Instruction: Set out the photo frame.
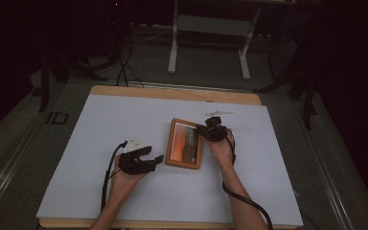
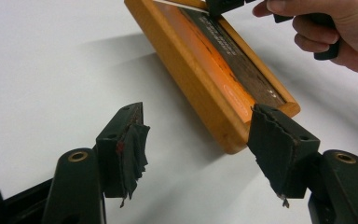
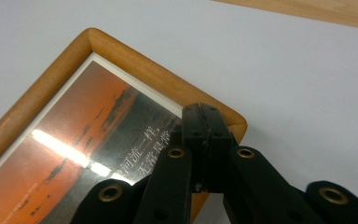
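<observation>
A wooden picture frame [image 1: 185, 143] with an orange sunset print lies flat near the middle of the high view, on the white sheet [image 1: 100, 139] that covers the table. The right gripper [image 1: 214, 129] sits at the frame's upper right corner, its jaws clenched together with nothing between them, tips over the corner of the frame [image 3: 121, 93] in the right gripper view. The left gripper [image 1: 146, 160] rests left of the frame's lower left corner, jaws spread and empty; in the left gripper view the frame's near corner [image 2: 223, 88] lies just beyond the right-hand jaw, apart from both pads.
</observation>
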`<action>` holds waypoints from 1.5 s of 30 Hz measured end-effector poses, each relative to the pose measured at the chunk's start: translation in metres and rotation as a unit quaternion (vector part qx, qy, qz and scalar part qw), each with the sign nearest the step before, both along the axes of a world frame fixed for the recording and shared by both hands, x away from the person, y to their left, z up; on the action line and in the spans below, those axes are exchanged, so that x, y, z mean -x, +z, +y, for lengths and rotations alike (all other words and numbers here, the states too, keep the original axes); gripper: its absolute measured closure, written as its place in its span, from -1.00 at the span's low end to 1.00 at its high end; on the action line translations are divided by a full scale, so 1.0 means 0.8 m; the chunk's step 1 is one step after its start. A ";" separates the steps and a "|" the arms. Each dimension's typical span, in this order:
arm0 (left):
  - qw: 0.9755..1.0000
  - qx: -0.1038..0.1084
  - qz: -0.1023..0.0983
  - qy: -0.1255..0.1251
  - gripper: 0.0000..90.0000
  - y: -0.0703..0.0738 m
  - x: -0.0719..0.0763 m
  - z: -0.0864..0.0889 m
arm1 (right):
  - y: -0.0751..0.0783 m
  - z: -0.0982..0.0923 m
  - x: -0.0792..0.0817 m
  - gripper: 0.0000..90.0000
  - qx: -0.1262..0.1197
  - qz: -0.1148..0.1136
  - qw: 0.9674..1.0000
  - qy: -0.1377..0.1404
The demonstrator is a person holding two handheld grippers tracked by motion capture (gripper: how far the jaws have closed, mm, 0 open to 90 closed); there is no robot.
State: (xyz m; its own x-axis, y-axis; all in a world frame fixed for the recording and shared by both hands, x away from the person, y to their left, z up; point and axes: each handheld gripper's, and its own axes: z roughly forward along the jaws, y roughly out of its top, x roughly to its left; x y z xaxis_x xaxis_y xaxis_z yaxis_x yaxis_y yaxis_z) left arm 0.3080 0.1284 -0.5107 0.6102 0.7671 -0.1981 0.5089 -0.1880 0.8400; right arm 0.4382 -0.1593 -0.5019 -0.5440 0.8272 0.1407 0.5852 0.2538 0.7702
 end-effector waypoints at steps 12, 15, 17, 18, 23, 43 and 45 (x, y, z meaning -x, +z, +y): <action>1.000 0.000 0.004 -0.005 -0.20 -0.002 0.001 -0.006 | -0.017 -0.013 -0.009 1.00 0.008 0.025 1.000 -0.017; 1.000 -0.003 0.004 -0.008 -0.20 -0.002 0.002 -0.011 | -0.019 -0.016 -0.009 1.00 -0.001 0.028 0.999 -0.016; 1.000 -0.001 0.005 -0.011 -0.21 -0.003 0.003 -0.016 | -0.019 -0.016 -0.009 1.00 0.001 0.028 0.999 -0.016; 1.000 -0.001 0.007 -0.015 -0.21 -0.004 0.003 -0.019 | -0.019 -0.016 -0.009 1.00 0.000 0.029 0.999 -0.016; 1.000 0.009 0.018 -0.024 -0.23 -0.009 0.005 -0.035 | -0.019 -0.017 -0.009 1.00 -0.006 0.030 0.999 -0.018; 0.999 0.017 0.035 -0.020 -0.33 -0.016 -0.007 -0.108 | -0.020 -0.018 -0.010 1.00 -0.011 0.033 0.999 -0.019; 0.999 0.008 0.033 -0.013 -0.33 -0.015 -0.009 -0.115 | -0.020 -0.018 -0.010 1.00 -0.011 0.033 0.999 -0.019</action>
State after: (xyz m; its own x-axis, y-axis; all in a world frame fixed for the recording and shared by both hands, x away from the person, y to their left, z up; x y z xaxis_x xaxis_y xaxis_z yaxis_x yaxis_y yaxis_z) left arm 0.3148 0.0367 -0.5230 0.6153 0.7472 -0.2512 0.5586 -0.1884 0.8078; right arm 0.4462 -0.1735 -0.5175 -0.5007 0.8438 0.1931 0.6442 0.2142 0.7343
